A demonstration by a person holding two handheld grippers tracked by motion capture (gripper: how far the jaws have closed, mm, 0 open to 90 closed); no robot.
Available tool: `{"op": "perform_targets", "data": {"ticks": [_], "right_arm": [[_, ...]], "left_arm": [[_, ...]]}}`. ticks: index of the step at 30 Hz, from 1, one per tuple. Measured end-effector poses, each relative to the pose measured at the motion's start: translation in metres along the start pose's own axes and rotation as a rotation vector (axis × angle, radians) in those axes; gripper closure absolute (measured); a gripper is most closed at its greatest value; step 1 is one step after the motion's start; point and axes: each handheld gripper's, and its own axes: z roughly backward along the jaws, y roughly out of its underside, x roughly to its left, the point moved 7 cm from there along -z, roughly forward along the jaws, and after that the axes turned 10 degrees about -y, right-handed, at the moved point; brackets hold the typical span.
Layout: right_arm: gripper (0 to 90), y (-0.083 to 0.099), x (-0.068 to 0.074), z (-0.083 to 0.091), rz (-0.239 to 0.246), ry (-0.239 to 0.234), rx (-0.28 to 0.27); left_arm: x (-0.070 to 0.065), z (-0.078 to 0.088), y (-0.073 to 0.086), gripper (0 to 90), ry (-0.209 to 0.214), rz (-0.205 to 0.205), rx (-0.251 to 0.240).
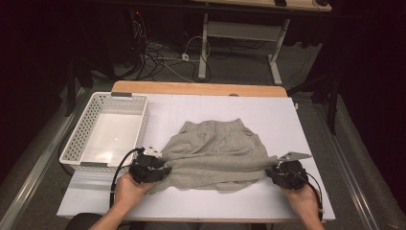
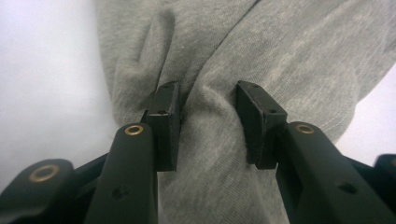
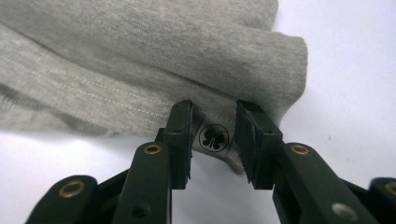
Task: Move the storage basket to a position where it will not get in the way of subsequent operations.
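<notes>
- The left gripper sits at the near-left edge of the grey shorts. Its jaws stand partly apart with a bunched ridge of the grey knit between them; in the left gripper view the pads flank that ridge, but I cannot tell whether they press on it.
- The right gripper is at the near-right corner of the shorts. In the right gripper view its jaws stand apart either side of a small label with a butterfly mark, sewn at the hem under a rolled fold, with a gap on both sides.
- The shorts lie on the white table, roughly at its middle, crumpled and partly doubled over, elastic waistband at the far side.
- Left of the shorts, a white perforated basket has nothing in it.
- Judgement: folding looks barely begun. The near edge is only being taken up; smoothing, folding and probably placing in the basket are left.
</notes>
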Motion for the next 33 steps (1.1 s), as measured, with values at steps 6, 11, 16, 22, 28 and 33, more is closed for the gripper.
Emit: {"op": "perform_targets", "data": {"ticks": [6, 11, 16, 22, 28, 33], "right_arm": [[64.1, -0.006, 0.003, -0.008, 0.039, 0.043, 0.017], [84.3, -0.01, 0.005, -0.012, 0.077, 0.042, 0.042], [87.4, -0.008, 0.006, -0.008, 0.065, 0.008, 0.049], [87.4, 0.007, 0.01, 0.011, 0.033, -0.049, 0.052], [87.3, 0.018, 0.015, 0.035, 0.015, -0.064, 0.007], [81.3, 0.014, 0.02, 0.033, 0.011, -0.083, -0.015]], "left_arm": [[-0.003, -0.005, -0.001, 65.7, 0.006, -0.01, 0.014], [-0.005, -0.004, -0.002, 74.4, 0.013, -0.024, 0.03], [-0.006, 0.003, -0.001, 76.1, 0.048, -0.011, 0.032], [-0.015, 0.02, 0.005, 76.1, 0.084, -0.026, 0.007], [-0.017, 0.034, 0.004, 75.1, 0.09, -0.019, -0.039], [-0.014, 0.037, -0.007, 65.7, 0.09, 0.011, -0.087]]}}
